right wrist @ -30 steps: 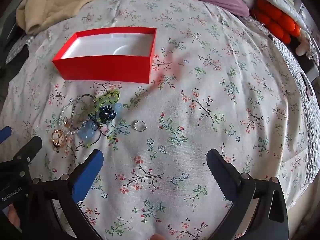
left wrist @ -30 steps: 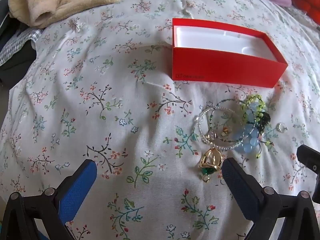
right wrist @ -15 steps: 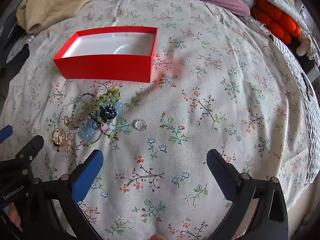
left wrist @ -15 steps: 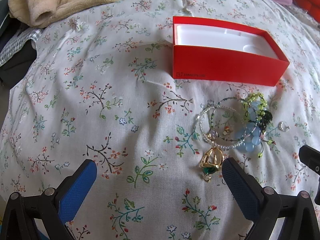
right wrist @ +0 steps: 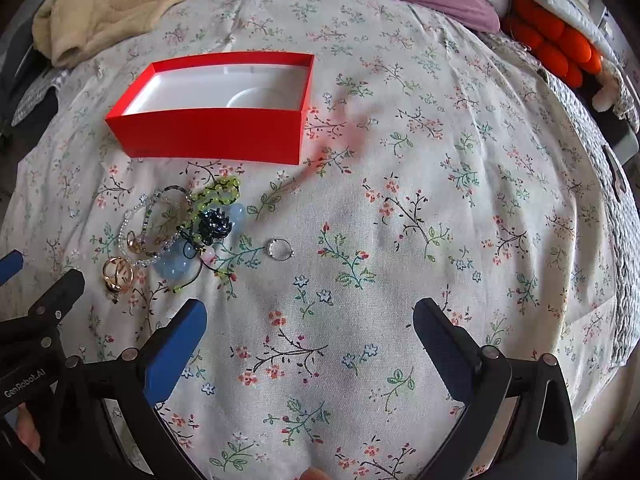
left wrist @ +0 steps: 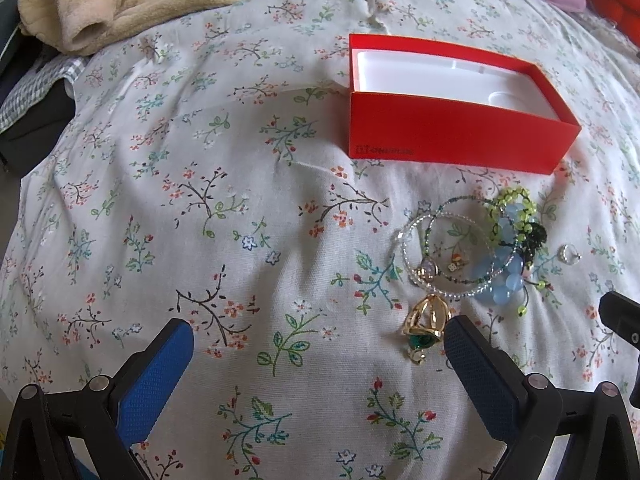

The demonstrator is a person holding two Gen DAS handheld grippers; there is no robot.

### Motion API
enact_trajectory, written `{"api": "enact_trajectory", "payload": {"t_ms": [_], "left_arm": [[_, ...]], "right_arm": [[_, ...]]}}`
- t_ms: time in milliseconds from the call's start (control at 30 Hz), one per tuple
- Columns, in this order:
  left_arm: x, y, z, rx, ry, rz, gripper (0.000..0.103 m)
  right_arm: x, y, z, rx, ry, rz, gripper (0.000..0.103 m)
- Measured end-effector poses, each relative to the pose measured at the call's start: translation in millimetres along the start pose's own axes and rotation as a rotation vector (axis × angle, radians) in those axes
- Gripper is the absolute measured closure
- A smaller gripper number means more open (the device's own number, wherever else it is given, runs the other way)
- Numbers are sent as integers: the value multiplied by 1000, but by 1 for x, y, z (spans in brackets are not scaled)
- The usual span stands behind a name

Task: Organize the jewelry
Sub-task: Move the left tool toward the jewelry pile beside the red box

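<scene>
My left gripper (left wrist: 318, 344) and right gripper (right wrist: 310, 320) hover over the bed (right wrist: 440, 184), jaws spread, holding nothing. The jewelry pile (right wrist: 180, 228) lies just before the empty red box (right wrist: 212, 136).

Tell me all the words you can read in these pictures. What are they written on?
"GenRobot.AI": white letters on the black left tool's body, seen at the lower left of the right wrist view.
Dark print on the red box's front wall, left wrist view: a small logo and a word, too blurred to read.
No other words or numbers show.
</scene>
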State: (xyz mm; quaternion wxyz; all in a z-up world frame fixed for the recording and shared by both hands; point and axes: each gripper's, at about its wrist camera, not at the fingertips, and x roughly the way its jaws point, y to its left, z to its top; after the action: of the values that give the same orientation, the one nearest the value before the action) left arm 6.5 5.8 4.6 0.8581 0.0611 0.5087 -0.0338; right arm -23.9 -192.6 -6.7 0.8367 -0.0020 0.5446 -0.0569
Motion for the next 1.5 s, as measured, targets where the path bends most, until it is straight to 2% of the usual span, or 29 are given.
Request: {"api": "enact_trajectory", "payload": {"t_ms": [567, 933, 1133, 1233, 1300, 1400, 1500], "left_arm": [[3, 7, 0, -1, 3, 8, 0], [10, 9, 4, 1, 33, -26, 0], [21, 16, 14, -14, 101, -93, 0], [22, 16, 21, 7, 114, -139, 1], [23, 17, 26, 7, 126, -160, 1], [26, 18, 35, 11, 151, -190, 6], [30, 18, 43, 7, 168, -224, 16]], "right_arm": [[-3, -3, -1, -2, -3, -3, 0], [-2, 0, 4, -20, 0, 7, 0], [0, -13, 12, 14, 34, 67, 0], [0, -18, 20, 20, 92, 105, 0], [-3, -19, 26, 6, 86, 95, 0], [-10, -22, 37, -4, 72, 95, 0], [-13, -24, 48, -2, 91, 111, 0]]}}
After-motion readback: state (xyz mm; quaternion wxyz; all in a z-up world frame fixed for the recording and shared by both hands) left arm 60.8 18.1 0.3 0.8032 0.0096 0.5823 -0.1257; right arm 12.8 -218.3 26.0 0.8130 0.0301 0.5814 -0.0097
